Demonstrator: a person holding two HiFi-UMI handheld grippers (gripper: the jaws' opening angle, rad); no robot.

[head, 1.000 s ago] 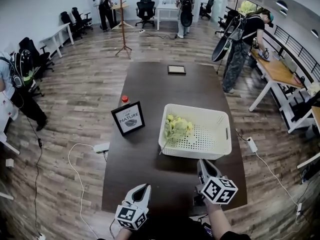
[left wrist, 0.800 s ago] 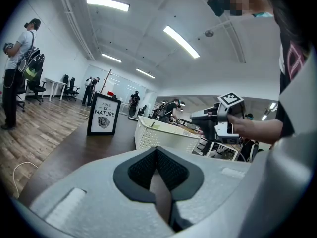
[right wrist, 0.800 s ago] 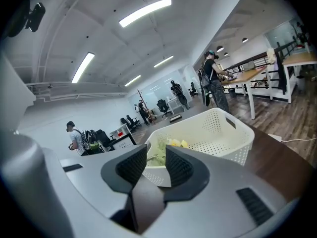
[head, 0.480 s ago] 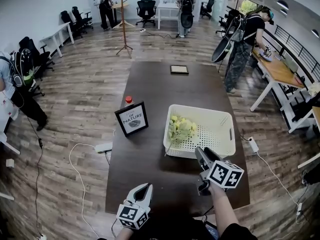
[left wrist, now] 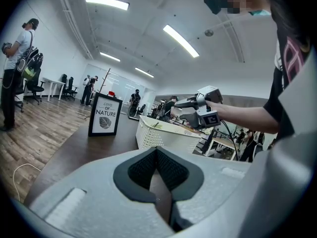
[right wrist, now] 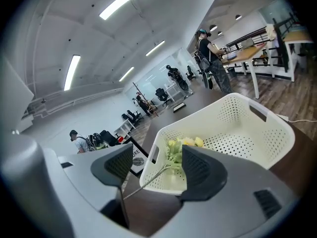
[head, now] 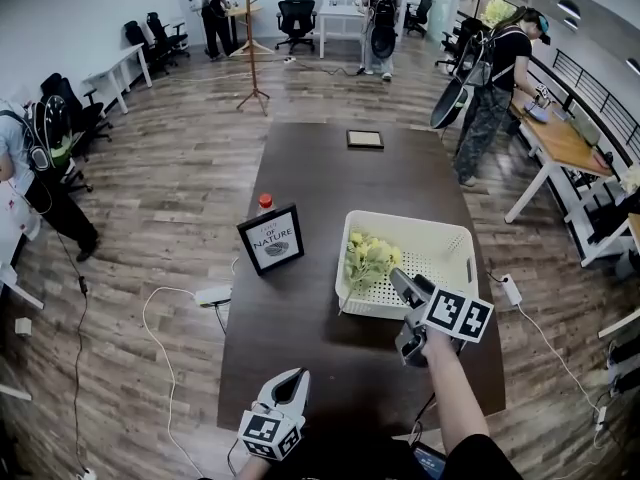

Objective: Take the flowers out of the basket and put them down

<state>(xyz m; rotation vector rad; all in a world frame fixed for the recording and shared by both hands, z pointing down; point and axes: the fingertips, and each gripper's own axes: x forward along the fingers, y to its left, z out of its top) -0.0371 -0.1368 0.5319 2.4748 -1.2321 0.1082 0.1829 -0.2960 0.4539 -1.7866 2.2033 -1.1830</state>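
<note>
A white perforated basket [head: 440, 240] stands on the dark table [head: 300, 338], with yellow-green flowers [head: 368, 258] lying in its left half. A long stem [right wrist: 148, 176] pokes out over the near rim. My right gripper [head: 403, 284] hovers at the basket's near rim, pointing at the flowers [right wrist: 181, 148]. Its jaws have just been opening and stand open, with nothing between the pads. My left gripper [head: 294, 380] rests low by the table's front edge, its pads [left wrist: 171, 168] pressed together and empty. The basket [left wrist: 163, 135] shows ahead of it.
A framed "love of nature" sign [head: 272, 238] stands left of the basket, a red-capped bottle [head: 265, 201] behind it. A small dark frame [head: 365, 139] lies at the table's far end. A power strip [head: 207, 294] and cables lie on the floor. People stand around the room.
My right gripper has travelled forward from the table's front edge to the basket's near rim, and its jaws have opened. The left gripper has stayed where it was.
</note>
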